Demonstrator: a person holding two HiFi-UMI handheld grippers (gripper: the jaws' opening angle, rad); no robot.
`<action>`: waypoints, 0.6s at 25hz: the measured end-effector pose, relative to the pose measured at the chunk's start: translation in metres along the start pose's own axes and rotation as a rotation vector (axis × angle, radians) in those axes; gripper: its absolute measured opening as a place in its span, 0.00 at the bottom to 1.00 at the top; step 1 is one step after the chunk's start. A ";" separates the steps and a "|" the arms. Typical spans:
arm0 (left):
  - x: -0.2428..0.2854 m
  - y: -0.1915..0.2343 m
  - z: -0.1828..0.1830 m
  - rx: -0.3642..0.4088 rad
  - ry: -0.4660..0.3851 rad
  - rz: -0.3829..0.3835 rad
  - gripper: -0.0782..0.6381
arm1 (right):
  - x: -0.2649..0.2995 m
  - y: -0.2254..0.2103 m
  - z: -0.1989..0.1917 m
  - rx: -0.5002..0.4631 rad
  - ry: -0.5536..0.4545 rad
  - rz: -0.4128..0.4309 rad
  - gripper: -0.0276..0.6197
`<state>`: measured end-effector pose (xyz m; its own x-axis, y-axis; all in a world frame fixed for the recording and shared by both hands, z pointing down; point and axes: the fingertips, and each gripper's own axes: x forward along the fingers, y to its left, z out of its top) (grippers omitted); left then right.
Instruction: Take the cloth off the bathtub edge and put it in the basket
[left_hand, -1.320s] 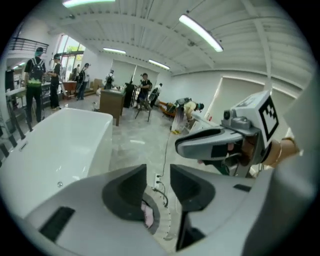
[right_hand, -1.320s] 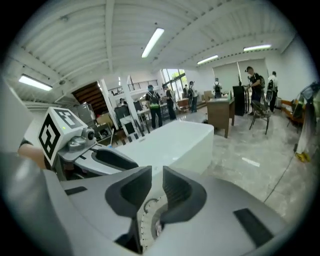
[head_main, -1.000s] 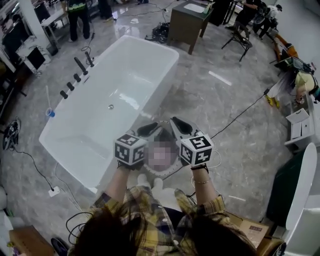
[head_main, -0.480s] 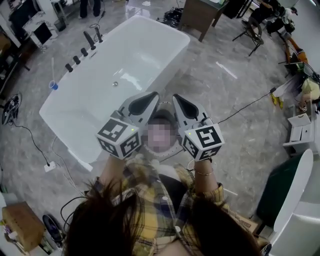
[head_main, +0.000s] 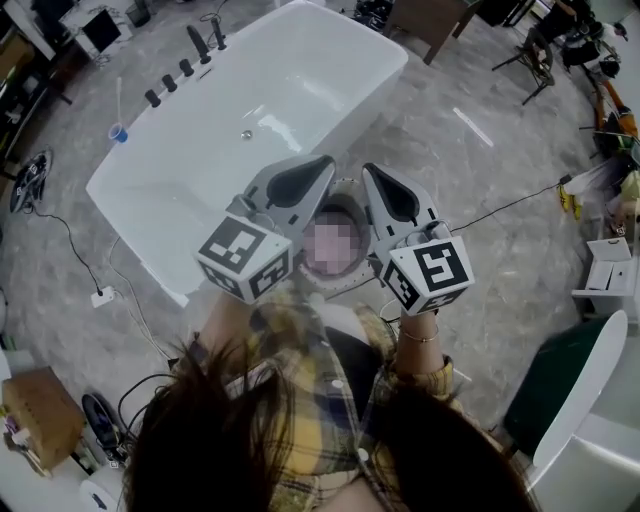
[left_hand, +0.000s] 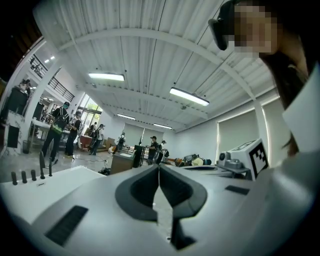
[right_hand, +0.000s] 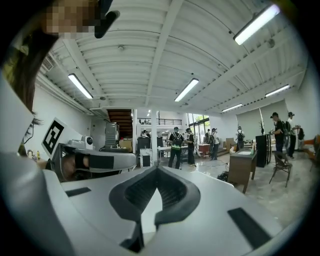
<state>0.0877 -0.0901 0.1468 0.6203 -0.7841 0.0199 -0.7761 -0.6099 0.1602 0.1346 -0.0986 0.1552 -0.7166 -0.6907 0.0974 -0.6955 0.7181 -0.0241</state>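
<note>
The white bathtub (head_main: 200, 170) lies across the upper left of the head view, and I see no cloth on its rim or inside it. Both grippers are held up close in front of the head camera, side by side and pointing away over the floor. On my left gripper (head_main: 322, 165) the jaws meet with nothing between them, as the left gripper view confirms (left_hand: 159, 169). My right gripper (head_main: 372, 172) is likewise shut and empty (right_hand: 156, 171). Between and below them a round white-rimmed container (head_main: 355, 283) shows, mostly hidden.
Black tap fittings (head_main: 185, 65) stand along the tub's far-left side. A power strip (head_main: 100, 297) and cables lie on the marble floor to the left, with a cardboard box (head_main: 35, 405) at the lower left. A brown desk (head_main: 430, 15) and people stand far off.
Both grippers have risen closer to the head camera and now look larger. The tub has shifted up and right in the view.
</note>
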 end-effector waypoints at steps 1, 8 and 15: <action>-0.001 -0.001 0.000 0.000 -0.002 -0.002 0.14 | -0.001 0.001 0.000 0.002 0.000 0.006 0.07; -0.005 -0.001 0.007 0.028 -0.018 0.008 0.14 | 0.000 0.005 0.002 0.008 -0.007 0.033 0.07; -0.008 0.002 0.006 0.038 -0.016 0.012 0.14 | 0.003 0.013 0.006 0.021 -0.018 0.044 0.07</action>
<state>0.0806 -0.0857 0.1411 0.6095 -0.7927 0.0061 -0.7873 -0.6044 0.1221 0.1233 -0.0920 0.1493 -0.7469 -0.6604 0.0777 -0.6644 0.7457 -0.0489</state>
